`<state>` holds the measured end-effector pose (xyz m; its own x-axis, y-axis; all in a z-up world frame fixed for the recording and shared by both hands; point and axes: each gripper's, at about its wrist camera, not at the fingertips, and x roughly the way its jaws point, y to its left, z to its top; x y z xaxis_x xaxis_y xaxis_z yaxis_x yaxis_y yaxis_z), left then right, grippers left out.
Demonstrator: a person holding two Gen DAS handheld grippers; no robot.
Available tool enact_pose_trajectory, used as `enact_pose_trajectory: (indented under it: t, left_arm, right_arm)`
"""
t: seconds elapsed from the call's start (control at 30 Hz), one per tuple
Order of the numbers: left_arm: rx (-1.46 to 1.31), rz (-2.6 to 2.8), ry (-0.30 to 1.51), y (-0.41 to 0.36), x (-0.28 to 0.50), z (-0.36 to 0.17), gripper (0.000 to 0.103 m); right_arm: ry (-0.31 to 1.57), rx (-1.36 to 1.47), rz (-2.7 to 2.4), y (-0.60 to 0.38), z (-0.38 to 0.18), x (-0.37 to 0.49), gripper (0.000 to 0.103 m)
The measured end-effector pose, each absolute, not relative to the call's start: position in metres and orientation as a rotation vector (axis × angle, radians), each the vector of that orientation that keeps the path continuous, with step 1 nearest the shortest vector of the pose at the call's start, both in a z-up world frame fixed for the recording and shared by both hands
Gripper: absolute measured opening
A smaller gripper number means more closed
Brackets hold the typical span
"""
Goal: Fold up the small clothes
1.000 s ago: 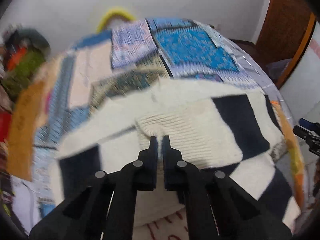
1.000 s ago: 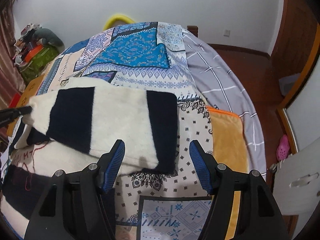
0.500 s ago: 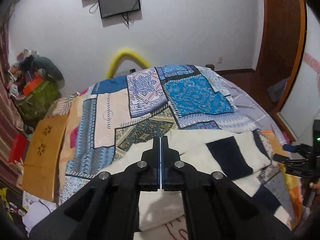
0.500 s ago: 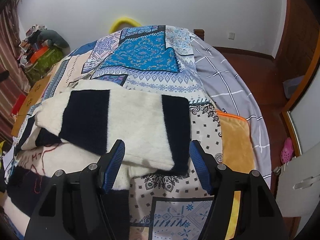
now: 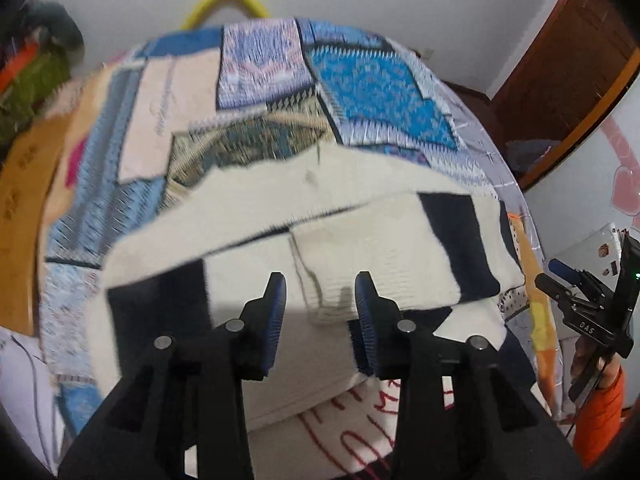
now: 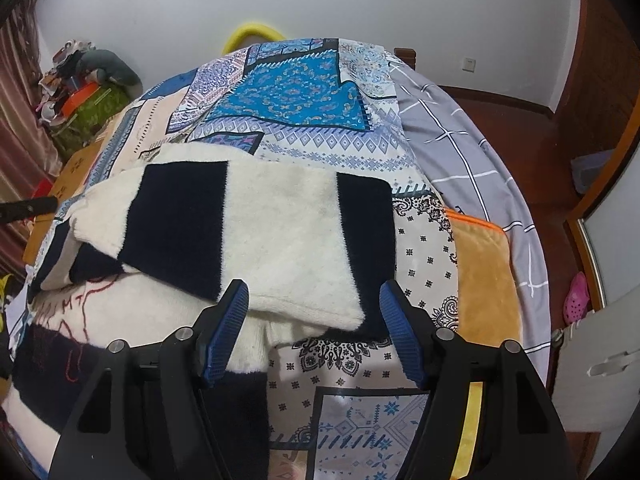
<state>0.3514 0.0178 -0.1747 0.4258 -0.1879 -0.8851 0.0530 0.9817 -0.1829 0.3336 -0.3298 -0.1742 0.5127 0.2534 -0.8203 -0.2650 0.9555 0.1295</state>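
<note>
On the patchwork bedspread (image 6: 304,108), the cream-and-navy striped fleece sweater (image 6: 276,232) lies with 1 sleeve folded across its body, long axis running left to right. The left gripper (image 5: 320,300) has just been opening: jaws part open, straddling the sleeve cuff without pinching. The right gripper (image 6: 314,300) hangs wide open, empty. Judgement: withdraw cleanly, then grip the near hem with both grippers.

Right tongs (image 6: 314,326) gape — folded striped sweater (image 6: 256,236) lies between.
</note>
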Motion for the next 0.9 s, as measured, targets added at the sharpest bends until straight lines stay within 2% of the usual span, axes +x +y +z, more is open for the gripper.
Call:
enact_pose_trajectory:
  t: [0.03, 0.23, 0.4, 0.47, 0.5, 0.53, 0.73, 0.9]
  left_arm:
    - [-0.139, -0.159, 1.14, 0.017, 0.354, -0.18, 0.036]
    - [-0.2, -0.235, 1.258, 0.005, 0.375, -0.21, 0.036]
    - [-0.282, -0.242, 1.272, 0.01, 0.383, -0.215, 0.035]
    - [-0.286, -0.239, 1.263, 0.011, 0.384, -0.213, 0.022]
    - [-0.272, -0.236, 1.256, 0.01, 0.384, -0.212, 0.009]
    - [-0.248, -0.235, 1.248, 0.008, 0.383, -0.209, 0.005]
    - [-0.14, -0.183, 1.155, -0.002, 0.373, -0.186, 0.003]
    - [-0.109, -0.196, 1.017, -0.008, 0.359, -0.129, 0.002]
  right_arm:
    - [0.984, -0.01, 0.308, -0.331, -0.176, 0.334, 0.071]
    - [1.004, 0.023, 0.313, -0.333, -0.184, 0.338, 0.072]
    - [1.017, 0.031, 0.332, -0.33, -0.189, 0.337, 0.072]
    - [1.017, 0.029, 0.333, -0.329, -0.19, 0.338, 0.072]
    - [1.017, 0.032, 0.333, -0.329, -0.191, 0.338, 0.072]
    - [1.017, 0.036, 0.333, -0.329, -0.191, 0.338, 0.072]
    - [1.023, 0.056, 0.325, -0.333, -0.193, 0.339, 0.072]
    - [1.016, 0.051, 0.32, -0.336, -0.188, 0.336, 0.072]
